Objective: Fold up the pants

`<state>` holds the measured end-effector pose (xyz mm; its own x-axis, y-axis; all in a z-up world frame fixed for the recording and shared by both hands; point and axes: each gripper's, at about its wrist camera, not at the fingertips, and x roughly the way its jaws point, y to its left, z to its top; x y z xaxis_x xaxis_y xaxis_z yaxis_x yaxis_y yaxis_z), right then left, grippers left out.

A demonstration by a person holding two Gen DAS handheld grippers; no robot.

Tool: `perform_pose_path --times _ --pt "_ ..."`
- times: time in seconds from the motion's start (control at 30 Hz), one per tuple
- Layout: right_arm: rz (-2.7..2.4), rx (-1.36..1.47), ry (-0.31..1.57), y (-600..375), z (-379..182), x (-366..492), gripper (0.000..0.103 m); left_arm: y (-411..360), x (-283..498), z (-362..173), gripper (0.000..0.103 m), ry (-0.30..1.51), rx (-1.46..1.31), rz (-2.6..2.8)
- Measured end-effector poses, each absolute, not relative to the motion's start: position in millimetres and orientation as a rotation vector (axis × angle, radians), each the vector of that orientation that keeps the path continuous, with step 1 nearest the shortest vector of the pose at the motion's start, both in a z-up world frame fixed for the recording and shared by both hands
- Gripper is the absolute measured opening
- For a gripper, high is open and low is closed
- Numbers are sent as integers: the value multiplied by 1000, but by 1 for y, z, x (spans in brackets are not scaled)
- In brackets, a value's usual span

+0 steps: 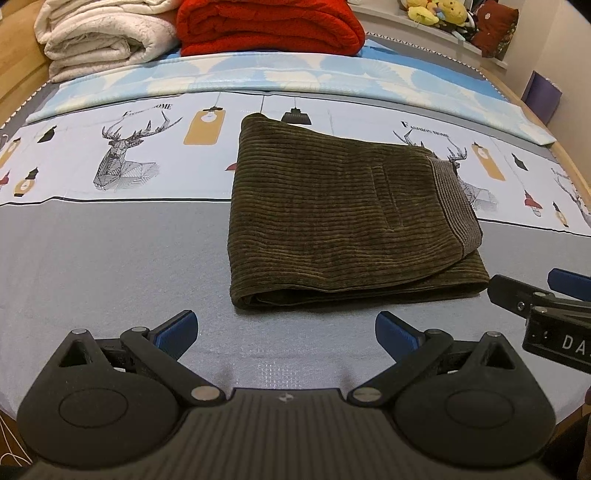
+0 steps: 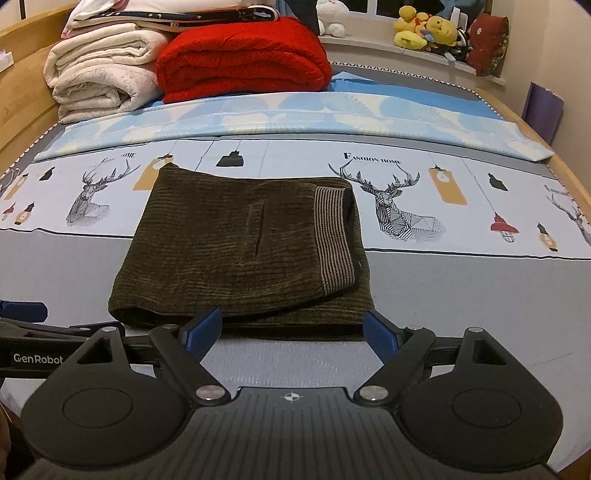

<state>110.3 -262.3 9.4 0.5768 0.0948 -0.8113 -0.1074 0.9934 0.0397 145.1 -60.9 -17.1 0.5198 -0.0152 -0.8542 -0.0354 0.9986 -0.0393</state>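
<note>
Dark olive corduroy pants (image 2: 240, 251), folded into a compact stacked rectangle, lie mid-bed on the grey printed bedsheet (image 2: 461, 295). Folding appears essentially finished. Left gripper (image 1: 286, 330) and right gripper (image 2: 291, 328) hover near, fingers apart, empty.

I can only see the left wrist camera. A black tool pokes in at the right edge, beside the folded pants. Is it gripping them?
Observer: No. The right gripper has its jaws wide apart at the near edge of the pants, and no cloth is pinched.
Operator: My picture cuts off the white blanket. Is anything on top of it?
Observer: Yes, more folded bedding lies on the white blanket.
Operator: Is there any writing on my own tool?
Observer: The side of the left gripper reads "GenRobot".
</note>
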Motion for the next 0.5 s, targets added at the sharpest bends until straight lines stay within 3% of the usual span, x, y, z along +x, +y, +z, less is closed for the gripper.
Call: perform_pose_path --times 0.5 --pt "124 -24 957 -259 7 110 85 -61 145 -16 102 1021 -55 8"
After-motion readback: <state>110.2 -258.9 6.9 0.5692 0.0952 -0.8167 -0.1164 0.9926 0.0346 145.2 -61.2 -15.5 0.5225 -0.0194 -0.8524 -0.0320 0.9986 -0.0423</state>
